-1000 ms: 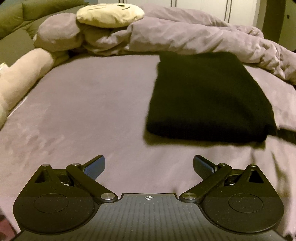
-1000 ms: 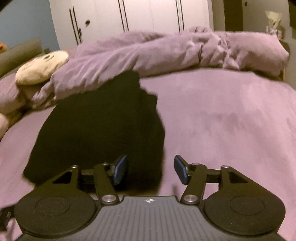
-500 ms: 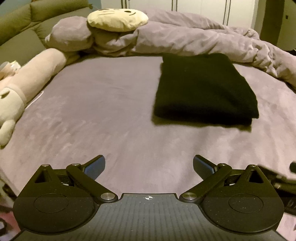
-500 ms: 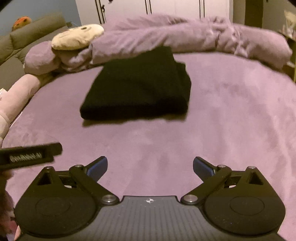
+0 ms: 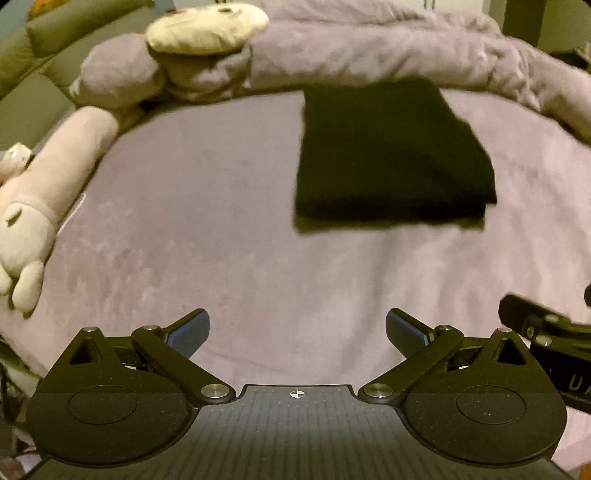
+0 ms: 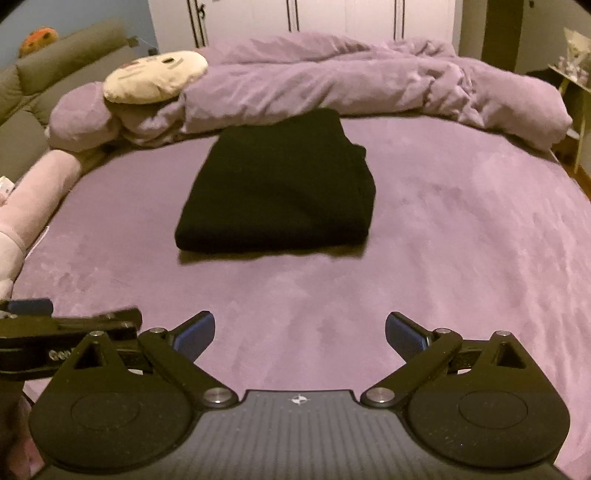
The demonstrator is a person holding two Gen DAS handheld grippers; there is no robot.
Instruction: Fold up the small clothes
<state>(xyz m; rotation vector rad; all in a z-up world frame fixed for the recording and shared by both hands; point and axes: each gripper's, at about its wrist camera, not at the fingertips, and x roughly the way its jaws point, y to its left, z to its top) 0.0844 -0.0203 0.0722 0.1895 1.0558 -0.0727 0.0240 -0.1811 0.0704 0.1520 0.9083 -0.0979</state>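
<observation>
A black garment lies folded into a flat rectangle on the purple bed, toward the far side; it also shows in the right wrist view. My left gripper is open and empty, well back from the garment over the near part of the bed. My right gripper is open and empty too, equally far back. Each gripper's body shows at the edge of the other's view.
A bunched purple duvet runs along the far side of the bed. A cream plush head rests on it at the left. A long pink plush toy lies along the left edge. White wardrobe doors stand behind.
Both grippers have pulled back from the folded garment toward the near edge of the bed. The right gripper's jaws have opened wider. The garment has stayed where it lay.
</observation>
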